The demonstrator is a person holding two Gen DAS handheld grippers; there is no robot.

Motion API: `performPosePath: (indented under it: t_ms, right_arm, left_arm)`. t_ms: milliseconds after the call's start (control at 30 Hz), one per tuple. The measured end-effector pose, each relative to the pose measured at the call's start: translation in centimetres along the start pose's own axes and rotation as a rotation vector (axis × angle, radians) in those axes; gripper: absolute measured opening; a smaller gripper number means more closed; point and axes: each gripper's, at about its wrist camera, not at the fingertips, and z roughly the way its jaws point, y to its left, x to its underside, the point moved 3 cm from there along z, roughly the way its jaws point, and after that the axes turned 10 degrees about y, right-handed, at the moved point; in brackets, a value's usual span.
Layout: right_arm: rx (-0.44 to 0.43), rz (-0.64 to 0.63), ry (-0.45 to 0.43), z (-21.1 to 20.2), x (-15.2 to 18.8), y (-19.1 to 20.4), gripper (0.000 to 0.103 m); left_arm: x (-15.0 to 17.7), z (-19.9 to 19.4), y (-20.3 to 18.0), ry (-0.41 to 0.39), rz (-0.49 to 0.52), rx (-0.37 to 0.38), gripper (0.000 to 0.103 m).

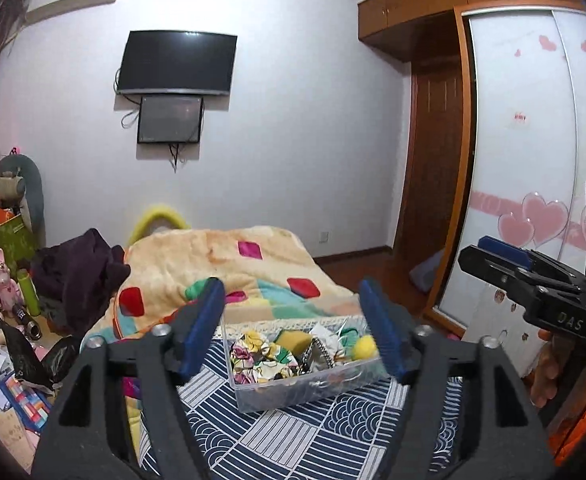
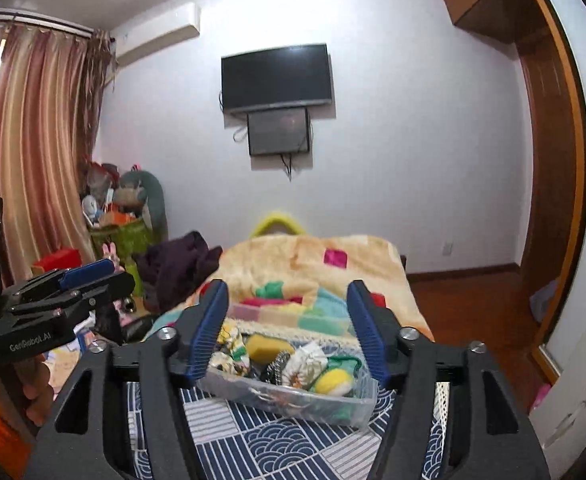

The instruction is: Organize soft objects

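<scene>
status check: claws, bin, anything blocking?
Left claw open, empty, raised short of the bin. Right claw open, empty, same. Clear bin on the blue patterned cloth, full of soft items. Nothing blocking.

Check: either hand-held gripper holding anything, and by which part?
Nothing held. The left hand-held gripper and the right hand-held gripper are both open, raised short of the clear plastic bin of soft items on the bed.

L gripper (image 1: 295, 324) jaws wide apart, R gripper (image 2: 289, 328) same, both level
</scene>
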Motion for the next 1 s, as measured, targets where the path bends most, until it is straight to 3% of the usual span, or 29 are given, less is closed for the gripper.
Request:
performPosePath:
  t_ms: [100, 233, 367, 1000]
  right_arm:
    - [0.014, -0.008, -0.040, -0.9, -0.3, 0.5, 0.082]
    - [0.022, -0.018, -0.066, -1.4, -0.2, 1.0, 0.087]
    - [0.027, -0.014, -0.082, -1.6, -0.1, 1.2, 0.102]
    - [0.041, 0.002, -0.108, -2.8, 0.7, 1.0, 0.103]
  left_arm:
    - [-0.3, -0.8, -0.1, -0.017, -0.002, 0.001, 0.079]
    - [-0.5, -1.8, -0.3, -0.045, 0.002, -0.012, 0.094]
    - [-0.5, -2.6, -0.6, -0.065, 0.014, -0.020, 0.099]
    - [0.1, -2.5, -1.0, -0.062, 0.024, -0.036, 0.103]
